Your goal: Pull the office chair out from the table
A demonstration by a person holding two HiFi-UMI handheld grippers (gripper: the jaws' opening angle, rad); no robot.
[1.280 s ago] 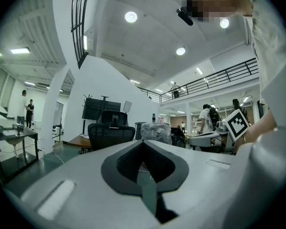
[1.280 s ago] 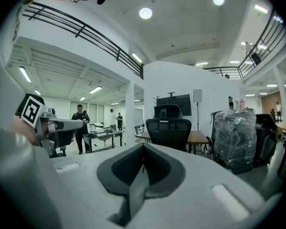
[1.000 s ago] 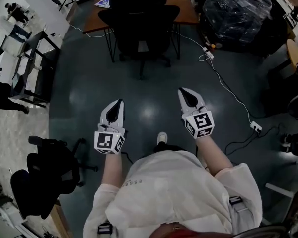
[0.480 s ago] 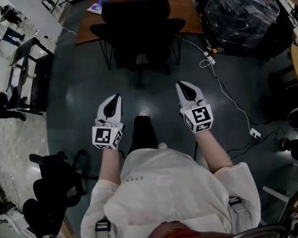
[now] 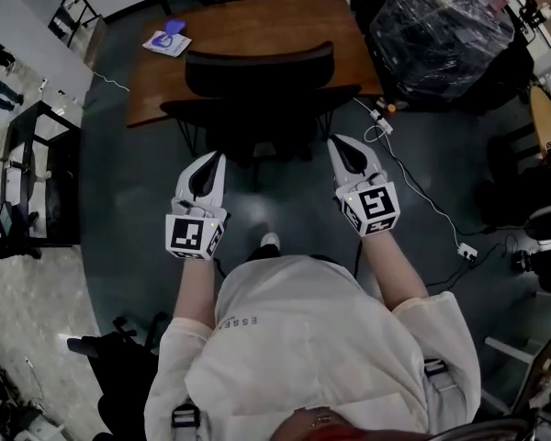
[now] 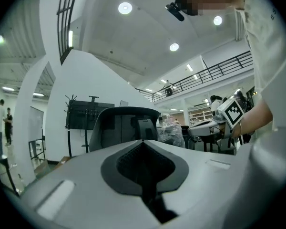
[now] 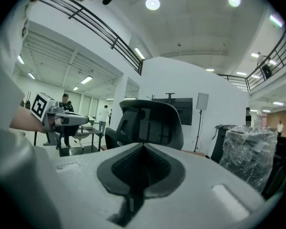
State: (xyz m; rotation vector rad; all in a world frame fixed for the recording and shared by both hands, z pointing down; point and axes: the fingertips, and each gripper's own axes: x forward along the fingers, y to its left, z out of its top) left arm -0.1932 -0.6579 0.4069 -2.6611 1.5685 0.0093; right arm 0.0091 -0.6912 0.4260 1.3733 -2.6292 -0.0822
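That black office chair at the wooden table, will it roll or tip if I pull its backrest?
The office chair probably rolls rather than drags: the floor looks smooth and hard, though its base is in shadow. The tall backrest suggests a high pull may tilt it slightly.

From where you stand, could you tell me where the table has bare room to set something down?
The table is bare from its middle rightward, between the office chair and the far edge. Its left corner holds papers. Right of it, cables and a wrapped bundle crowd the floor.
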